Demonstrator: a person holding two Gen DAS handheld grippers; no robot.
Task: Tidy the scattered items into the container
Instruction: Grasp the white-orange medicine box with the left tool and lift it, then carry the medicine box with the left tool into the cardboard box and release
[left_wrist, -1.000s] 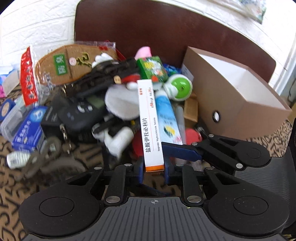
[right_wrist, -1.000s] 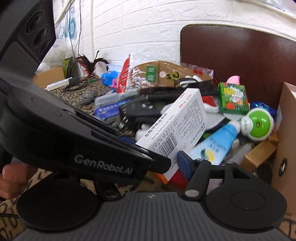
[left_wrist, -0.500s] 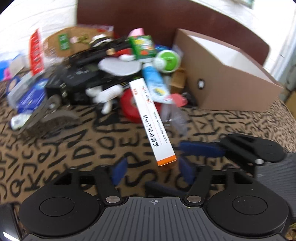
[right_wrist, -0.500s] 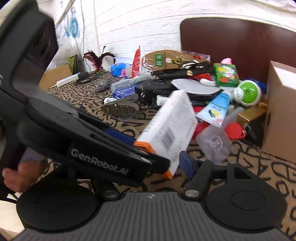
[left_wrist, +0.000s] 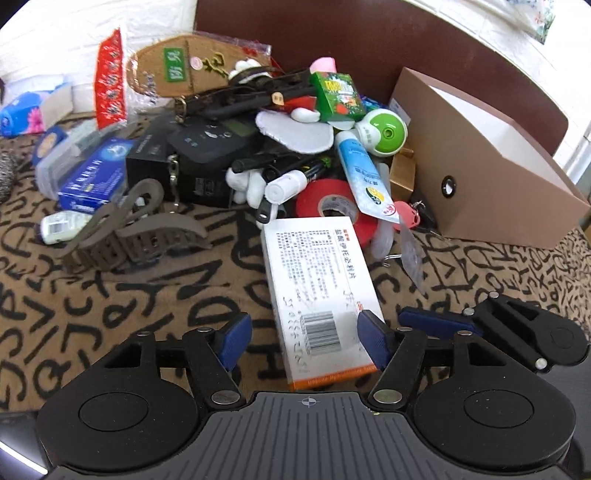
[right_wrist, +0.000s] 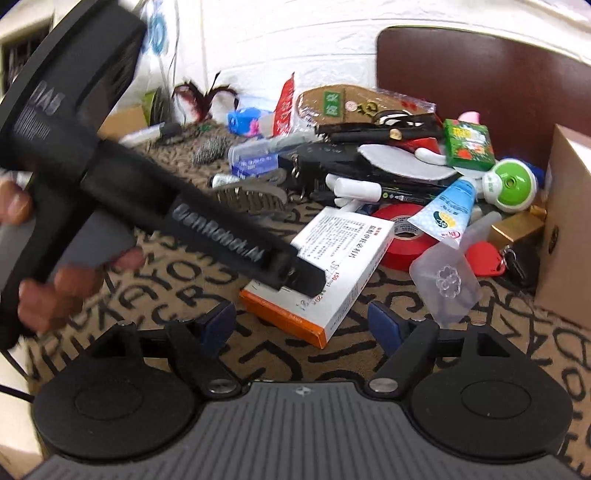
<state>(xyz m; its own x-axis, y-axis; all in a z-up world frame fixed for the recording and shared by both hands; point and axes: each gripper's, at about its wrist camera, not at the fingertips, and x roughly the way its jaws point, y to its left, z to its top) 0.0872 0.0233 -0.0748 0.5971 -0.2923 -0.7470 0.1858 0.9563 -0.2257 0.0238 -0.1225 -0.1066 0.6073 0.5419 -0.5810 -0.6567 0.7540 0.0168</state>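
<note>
A white medicine box with an orange end (left_wrist: 317, 295) lies flat on the patterned cloth (left_wrist: 110, 302), between the open fingers of my left gripper (left_wrist: 306, 338). It also shows in the right wrist view (right_wrist: 332, 273), partly hidden by the left gripper's body. My right gripper (right_wrist: 303, 321) is open and empty just in front of the box. The brown cardboard container (left_wrist: 480, 162) stands at the right, open on top. A pile of scattered items (left_wrist: 288, 147) lies behind the box.
The pile holds a red tape roll (left_wrist: 332, 203), a blue tube (left_wrist: 362, 177), a green-and-white ball (left_wrist: 384, 133), a green box (left_wrist: 336, 96), a brown hair claw (left_wrist: 125, 232) and a blue box (left_wrist: 92, 181). A dark chair back (left_wrist: 369, 44) stands behind.
My left gripper let go of the medicine box, which dropped flat onto the cloth. Both grippers drew back from the pile and the right gripper's fingers spread wider.
</note>
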